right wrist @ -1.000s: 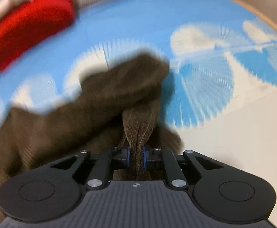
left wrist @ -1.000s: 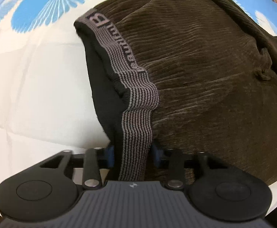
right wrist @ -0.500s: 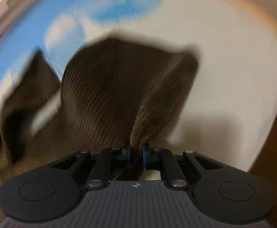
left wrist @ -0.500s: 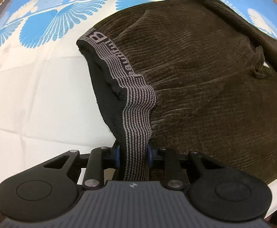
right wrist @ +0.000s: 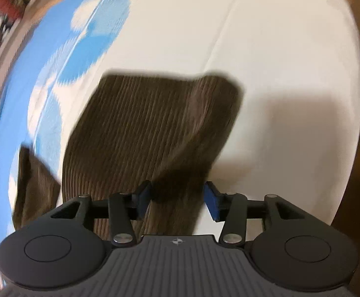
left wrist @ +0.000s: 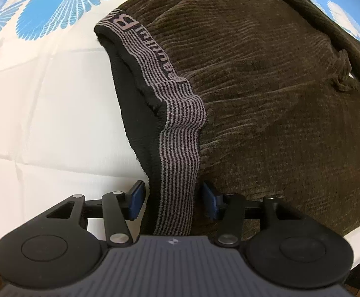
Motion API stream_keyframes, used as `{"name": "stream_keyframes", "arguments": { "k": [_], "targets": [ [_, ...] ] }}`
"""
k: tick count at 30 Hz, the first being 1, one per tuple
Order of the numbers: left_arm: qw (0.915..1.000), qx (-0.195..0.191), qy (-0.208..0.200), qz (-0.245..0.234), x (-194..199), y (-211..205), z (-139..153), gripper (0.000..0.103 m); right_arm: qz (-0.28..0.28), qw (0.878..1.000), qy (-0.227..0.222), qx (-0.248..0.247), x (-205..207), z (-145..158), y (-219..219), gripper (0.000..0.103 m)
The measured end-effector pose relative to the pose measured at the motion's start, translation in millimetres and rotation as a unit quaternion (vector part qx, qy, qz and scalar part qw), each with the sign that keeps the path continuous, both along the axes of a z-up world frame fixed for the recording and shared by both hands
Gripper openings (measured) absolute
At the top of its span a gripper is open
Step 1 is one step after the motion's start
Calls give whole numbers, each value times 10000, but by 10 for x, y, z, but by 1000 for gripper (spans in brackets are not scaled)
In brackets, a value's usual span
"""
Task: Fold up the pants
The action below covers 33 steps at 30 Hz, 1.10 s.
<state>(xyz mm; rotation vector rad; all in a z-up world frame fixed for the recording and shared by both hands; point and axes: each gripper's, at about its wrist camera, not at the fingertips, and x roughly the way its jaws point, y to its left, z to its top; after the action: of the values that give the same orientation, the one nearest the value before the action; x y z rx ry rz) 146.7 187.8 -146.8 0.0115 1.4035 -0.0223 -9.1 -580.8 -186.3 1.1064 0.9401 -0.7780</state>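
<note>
Both grippers have just been opening. The left gripper (left wrist: 172,201) stands part open, its pads clear of the striped waistband (left wrist: 177,148) that lies between them; half a second ago they pinched it. The right gripper (right wrist: 177,201) has also let go: the leg (right wrist: 155,128) sits between its parted jaws, a gap showing at the right pad, where before it was clamped tight. Judgement: one fold has been laid and released.

The pants (left wrist: 266,99) lie on the sheet (left wrist: 44,123), ahead and right of the left gripper. The right view is blurred; whether its left pad touches cloth cannot be told. The fold's alignment is not visible.
</note>
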Motion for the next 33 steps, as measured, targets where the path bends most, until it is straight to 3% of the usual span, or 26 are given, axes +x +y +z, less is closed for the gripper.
{"name": "stream_keyframes", "arguments": {
  "k": [2,6,8,9,10,11,13,15,17,20,22,23,25,29,33],
  "targets": [
    [10000,-29,7,-19,-7,11,-17,56,-196,9996,97,-176,-74,-25,-151,54],
    [9999,-88,42,-42,-60,32,-6,56,-561,9983,132,57,-187,-225,-309,55],
    [9999,-118,10,-86,-54,30,-26,46,-433,9989,31,-151,-116,-209,-286,57],
    [9998,-111,-22,-132,-61,18,-25,42,-277,9993,-48,-234,-38,-220,-241,50],
    [9997,-46,-83,-210,-76,5,-23,36,-72,9994,-157,-285,-11,-214,-231,21],
    [9996,-23,-135,-248,-86,-4,-6,31,107,9991,-149,-373,23,-200,-222,11],
    [9994,-114,-298,-146,-101,46,86,27,82,9975,-159,-685,18,-66,-191,10],
    [9983,-264,-503,-88,-135,121,218,26,-335,9935,-386,-1017,-74,215,-165,10],
    [9980,-232,-578,-142,-185,147,282,26,-428,9904,-146,-1304,-138,365,-108,9],
    [9987,241,-327,-317,-231,114,200,27,-458,9942,452,-862,-195,135,-109,10],
    [9980,461,-121,-413,-270,111,160,31,64,9973,638,-352,-114,-120,-123,13],
    [9986,407,-94,-311,-282,144,179,37,173,9963,778,-322,-114,-148,-120,15],
    [9986,452,-268,-19,-277,194,289,43,78,9951,788,-588,-182,-49,-125,26],
    [9936,305,-1080,-148,-309,73,580,44,452,9816,708,-1718,-118,346,-29,28],
    [9940,-115,-972,-489,-294,-47,505,43,1057,9705,-65,-2167,72,622,238,33]
  ]
}}
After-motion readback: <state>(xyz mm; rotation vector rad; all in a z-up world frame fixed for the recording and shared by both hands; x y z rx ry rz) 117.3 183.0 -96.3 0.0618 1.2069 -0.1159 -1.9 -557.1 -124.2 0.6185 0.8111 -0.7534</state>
